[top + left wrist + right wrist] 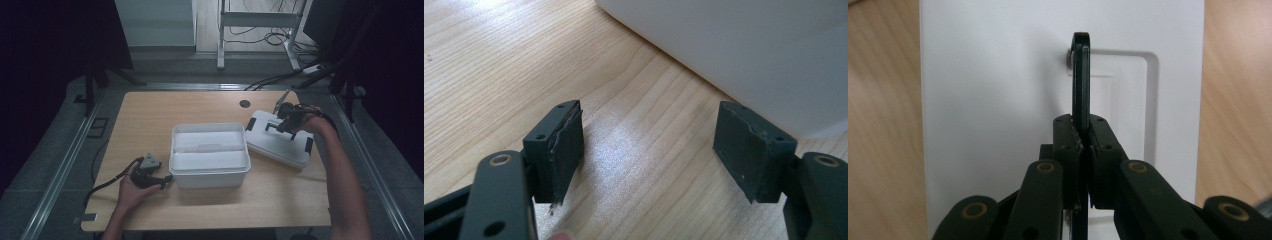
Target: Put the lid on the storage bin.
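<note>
We work at a light wooden table (150, 115) with a round dark cable hole (244, 103) near its far edge. Around it the floor is grey, with metal rails along both sides, dark curtains or screens left and right, and a white frame leg with loose cables on the floor beyond.

We count one white storage box (210, 155), open, at the middle of the table, and one white lid (277, 142) lying flat to its right, just beside the box's far right corner. The lid carries black clips at its ends and one black handle (1080, 80), raised on edge.

We hold two grippers. Our right gripper (1082, 137) sits over the lid, its jaws clenched on the black handle, pads pressing it from both sides. Our left gripper (649, 150) rests low on the table at the box's near left corner, jaws spread wide with bare wood between them and the box wall just beyond the right pad.
</note>
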`<act>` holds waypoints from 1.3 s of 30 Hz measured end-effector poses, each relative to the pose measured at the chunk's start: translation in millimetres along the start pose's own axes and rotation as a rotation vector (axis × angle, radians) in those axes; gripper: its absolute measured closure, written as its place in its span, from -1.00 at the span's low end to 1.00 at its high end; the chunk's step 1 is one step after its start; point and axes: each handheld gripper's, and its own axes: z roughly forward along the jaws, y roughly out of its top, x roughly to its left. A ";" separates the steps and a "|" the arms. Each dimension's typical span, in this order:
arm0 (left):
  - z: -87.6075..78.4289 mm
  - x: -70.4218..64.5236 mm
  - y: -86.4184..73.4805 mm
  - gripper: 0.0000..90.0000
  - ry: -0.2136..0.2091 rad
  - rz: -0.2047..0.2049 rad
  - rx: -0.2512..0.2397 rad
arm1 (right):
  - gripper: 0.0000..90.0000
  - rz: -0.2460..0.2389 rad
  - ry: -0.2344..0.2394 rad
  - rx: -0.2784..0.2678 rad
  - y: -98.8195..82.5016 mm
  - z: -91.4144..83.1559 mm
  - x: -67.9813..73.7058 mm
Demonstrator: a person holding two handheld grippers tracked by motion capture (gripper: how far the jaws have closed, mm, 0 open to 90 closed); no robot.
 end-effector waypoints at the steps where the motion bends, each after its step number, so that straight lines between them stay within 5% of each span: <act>1: 0.0 0.0 0.0 -0.37 0.000 0.000 0.000 | 0.87 0.001 -0.008 -0.006 -0.4 -7.7 1.3; 11: 0.1 -0.2 -0.1 -0.37 0.001 0.003 -0.002 | 0.87 -0.036 -0.100 -0.099 2.1 -100.3 16.7; 20: 0.0 0.2 0.1 -0.37 -0.003 0.006 0.000 | 0.87 -0.136 -0.107 -0.160 28.3 -140.5 45.9; 27: 1.4 2.0 1.7 -0.38 -0.012 0.003 -0.002 | 0.87 -0.197 -0.065 -0.197 59.0 -141.1 69.9; 39: 5.2 6.9 5.5 -0.37 -0.027 -0.001 -0.007 | 0.87 -0.316 0.021 -0.206 112.6 -109.3 107.8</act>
